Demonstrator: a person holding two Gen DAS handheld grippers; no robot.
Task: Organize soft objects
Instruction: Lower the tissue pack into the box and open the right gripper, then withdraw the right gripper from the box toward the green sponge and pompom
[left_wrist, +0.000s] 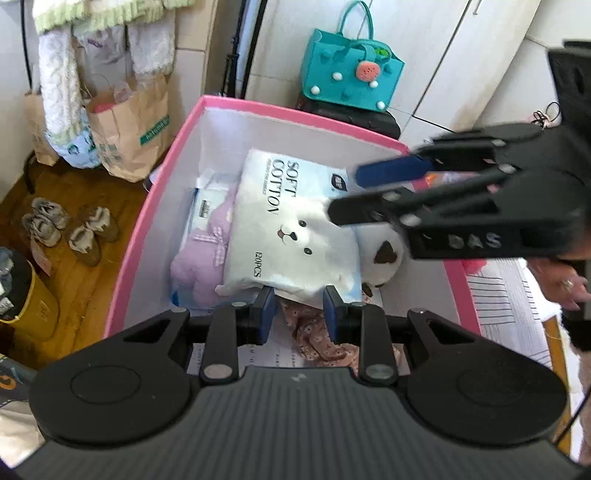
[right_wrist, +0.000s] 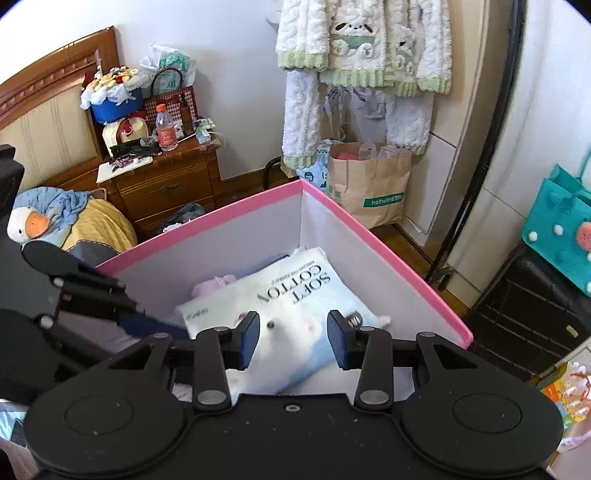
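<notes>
A pink-rimmed white box (left_wrist: 173, 147) holds soft things. A white "SOFT COTTON" tissue pack (left_wrist: 288, 229) lies on top in it, over a lilac plush (left_wrist: 199, 258), a round white plush (left_wrist: 384, 258) and a floral cloth (left_wrist: 317, 332). My left gripper (left_wrist: 299, 314) is open and empty at the pack's near edge. My right gripper (left_wrist: 343, 195) comes in from the right, open, above the pack. In the right wrist view the right gripper (right_wrist: 291, 339) is open over the pack (right_wrist: 295, 291) inside the box (right_wrist: 388, 254).
Paper bags (left_wrist: 125, 136) and hanging fleece clothes (right_wrist: 365, 44) stand behind the box. Shoes (left_wrist: 66, 232) lie on the wooden floor at left. A teal felt bag (left_wrist: 351, 74) sits on a black case. A wooden nightstand (right_wrist: 166, 184) and a duck plush (right_wrist: 55, 221) are at left.
</notes>
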